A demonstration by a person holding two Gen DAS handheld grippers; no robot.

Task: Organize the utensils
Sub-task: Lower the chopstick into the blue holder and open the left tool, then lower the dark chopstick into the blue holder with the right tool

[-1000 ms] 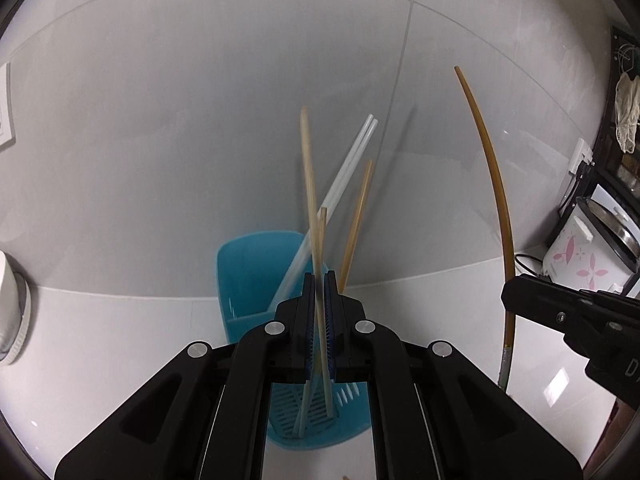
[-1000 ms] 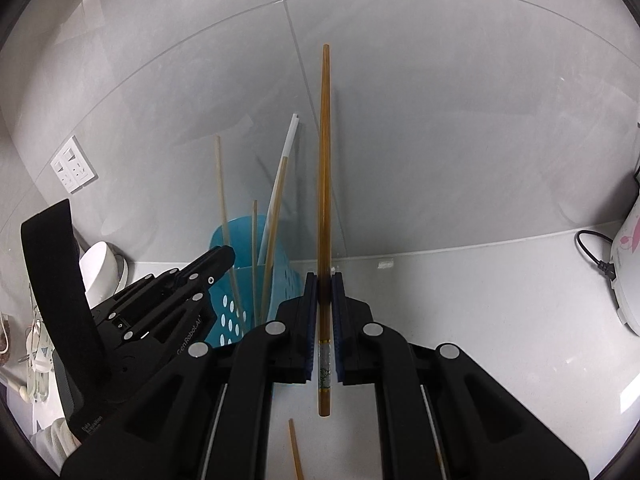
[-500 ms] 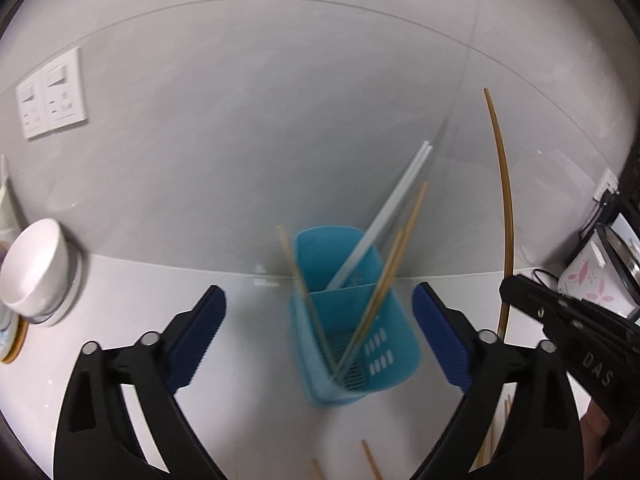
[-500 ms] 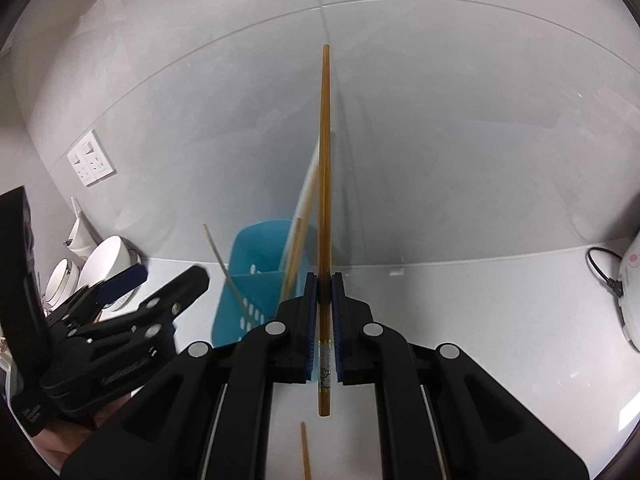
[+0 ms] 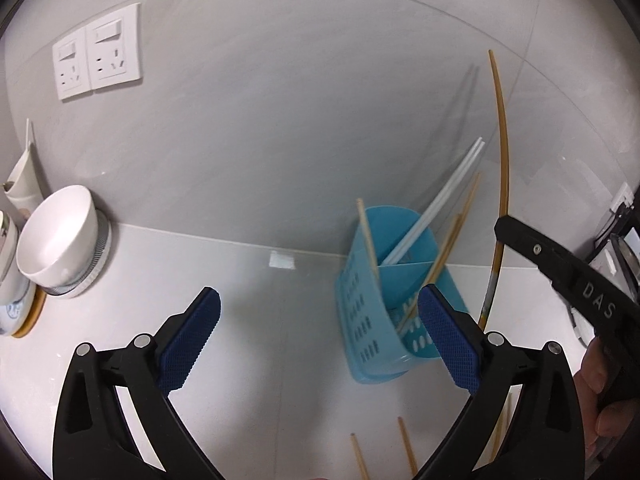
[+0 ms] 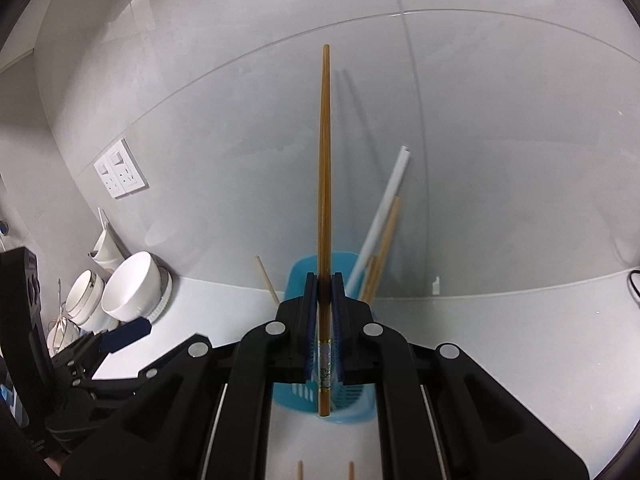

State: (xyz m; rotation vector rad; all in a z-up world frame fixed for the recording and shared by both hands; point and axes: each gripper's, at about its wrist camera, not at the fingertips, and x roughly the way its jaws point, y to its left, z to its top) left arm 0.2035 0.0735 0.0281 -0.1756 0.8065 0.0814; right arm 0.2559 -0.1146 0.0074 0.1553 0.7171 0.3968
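On the white tabletop (image 5: 260, 320) by the gray wall (image 5: 280, 120), the left tongs (image 5: 320, 332) gape wide while the right tongs (image 6: 325, 320) pinch a brown chopstick (image 6: 324, 160) above the blue basket (image 5: 372, 328).

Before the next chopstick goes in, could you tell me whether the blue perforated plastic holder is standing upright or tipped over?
Upright: the blue perforated plastic holder stands on the white counter, mouth up, with chopsticks leaning out.

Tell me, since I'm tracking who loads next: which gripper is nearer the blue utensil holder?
Right. The right gripper hangs over the blue utensil holder, gripping a brown chopstick; the left gripper is open beside it.
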